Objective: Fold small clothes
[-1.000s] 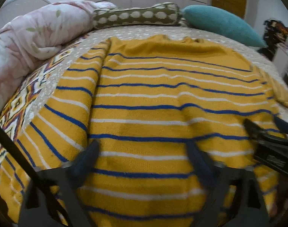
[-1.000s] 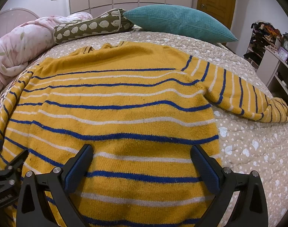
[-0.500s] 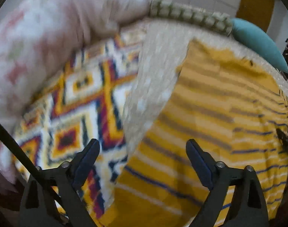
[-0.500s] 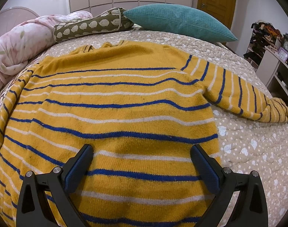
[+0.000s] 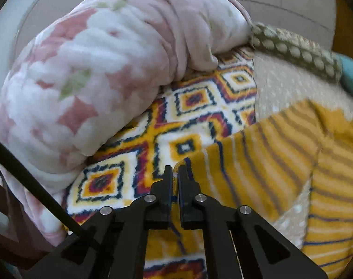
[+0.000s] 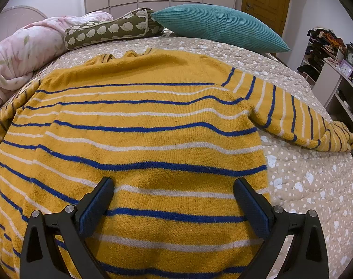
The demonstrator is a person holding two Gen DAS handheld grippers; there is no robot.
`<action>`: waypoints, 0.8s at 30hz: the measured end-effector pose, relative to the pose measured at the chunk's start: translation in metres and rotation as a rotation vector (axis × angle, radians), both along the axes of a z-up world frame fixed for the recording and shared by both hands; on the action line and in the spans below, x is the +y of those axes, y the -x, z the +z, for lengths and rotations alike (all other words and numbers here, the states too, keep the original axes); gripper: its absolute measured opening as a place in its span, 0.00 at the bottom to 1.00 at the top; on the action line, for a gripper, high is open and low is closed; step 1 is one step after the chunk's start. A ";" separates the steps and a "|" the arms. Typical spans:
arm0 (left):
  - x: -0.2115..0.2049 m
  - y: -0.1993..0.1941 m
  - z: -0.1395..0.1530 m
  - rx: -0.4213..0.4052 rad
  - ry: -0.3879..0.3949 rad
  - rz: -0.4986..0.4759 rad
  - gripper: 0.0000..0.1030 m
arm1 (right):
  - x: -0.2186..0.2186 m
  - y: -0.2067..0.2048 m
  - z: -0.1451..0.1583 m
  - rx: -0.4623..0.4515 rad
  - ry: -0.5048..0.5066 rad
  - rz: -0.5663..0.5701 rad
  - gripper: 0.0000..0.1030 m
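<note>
left gripper [image 5: 173, 171]: closed on sweater [image 5: 264, 160] cuff | pink blanket [image 5: 90, 74] ahead left | right gripper [image 6: 174, 197]: wide open over sweater | teal pillow [image 6: 218, 26] far ahead

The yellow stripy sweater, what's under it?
The sweater lies flat on a beige dotted quilt, bare beside it. Its left sleeve lies over a diamond-patterned blanket. What lies directly beneath its middle is covered.
</note>
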State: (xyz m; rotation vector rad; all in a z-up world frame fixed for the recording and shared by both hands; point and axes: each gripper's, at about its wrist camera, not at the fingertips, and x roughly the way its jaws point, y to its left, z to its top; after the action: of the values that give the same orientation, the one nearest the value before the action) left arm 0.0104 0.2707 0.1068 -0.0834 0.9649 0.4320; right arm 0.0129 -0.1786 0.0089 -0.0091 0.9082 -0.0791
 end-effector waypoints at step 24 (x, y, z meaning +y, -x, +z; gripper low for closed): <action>-0.242 0.083 0.025 -0.078 0.295 -0.396 0.62 | -0.077 0.028 0.044 -0.061 -0.096 0.029 0.72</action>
State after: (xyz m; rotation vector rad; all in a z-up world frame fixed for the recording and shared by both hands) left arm -0.0728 0.0285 0.1318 -0.1714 0.9364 -0.0793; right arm -0.0147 -0.2557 0.0526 0.0690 0.8502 -0.0085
